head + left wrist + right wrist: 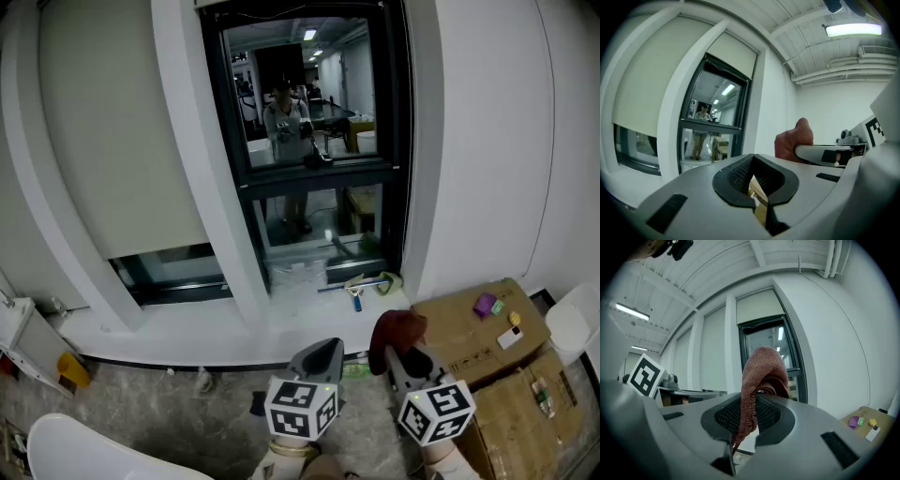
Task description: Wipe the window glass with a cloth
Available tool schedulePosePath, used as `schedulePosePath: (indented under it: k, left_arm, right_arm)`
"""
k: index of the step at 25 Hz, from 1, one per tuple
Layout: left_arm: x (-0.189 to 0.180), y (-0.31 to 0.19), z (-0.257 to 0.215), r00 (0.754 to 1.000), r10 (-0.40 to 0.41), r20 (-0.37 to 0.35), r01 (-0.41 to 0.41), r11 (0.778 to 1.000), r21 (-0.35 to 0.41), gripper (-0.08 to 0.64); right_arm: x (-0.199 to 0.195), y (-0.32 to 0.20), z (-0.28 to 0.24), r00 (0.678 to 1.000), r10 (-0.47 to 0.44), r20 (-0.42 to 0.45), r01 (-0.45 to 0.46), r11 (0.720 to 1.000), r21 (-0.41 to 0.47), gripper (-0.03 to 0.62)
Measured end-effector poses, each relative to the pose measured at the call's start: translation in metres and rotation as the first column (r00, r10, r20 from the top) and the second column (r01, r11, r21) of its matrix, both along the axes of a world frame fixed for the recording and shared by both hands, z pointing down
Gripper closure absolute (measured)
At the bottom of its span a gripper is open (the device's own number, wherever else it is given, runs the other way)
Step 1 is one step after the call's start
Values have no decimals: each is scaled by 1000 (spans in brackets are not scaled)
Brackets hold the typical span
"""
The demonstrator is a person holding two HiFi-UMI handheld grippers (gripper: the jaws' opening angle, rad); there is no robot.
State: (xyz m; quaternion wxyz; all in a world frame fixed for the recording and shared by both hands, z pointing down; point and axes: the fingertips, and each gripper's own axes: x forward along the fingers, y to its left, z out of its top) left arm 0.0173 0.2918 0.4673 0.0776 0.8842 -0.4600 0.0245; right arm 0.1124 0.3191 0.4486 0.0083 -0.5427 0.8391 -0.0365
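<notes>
The right tool (405, 356) is clamped on a rust-brown knitted cloth (396, 330). It sits low and near in the scene, well short of the window glass (300, 94) in the far wall. The cloth is bunched into a rounded hump that stands up past the jaw tips, its long axis running along the jaws toward the window (a thin tail trails back down between the pads (724, 418)). The left tool (323, 354), just to its left, has its jaws drawn together with nothing between them. Cardboard boxes (473, 328) lie to the right.
</notes>
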Motion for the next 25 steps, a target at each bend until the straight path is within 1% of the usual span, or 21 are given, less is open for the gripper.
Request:
schedulePosePath:
  k: [5,12,16,25]
  left_arm:
    - [3,4,-2,1000,4,3,-4,1000,-1,555]
    - [8,-2,-4,1000,9,17,-9,1000,0,555]
    - [6,-12,-1,1000,6,15,-6,1000,-8,555]
    - [-4,-47,3,1000,-9,5,9,1000,-24,555]
  right_arm:
    - [4,4,-1,1000,-1,7,1,1000,0,535]
    - [5,-2,-2,1000,-17,5,17,1000,5,535]
    - [3,-12,-5,998,-45,35,45,999,9,535]
    - [-2,-48,2,999,-44,23,44,999,-10,535]
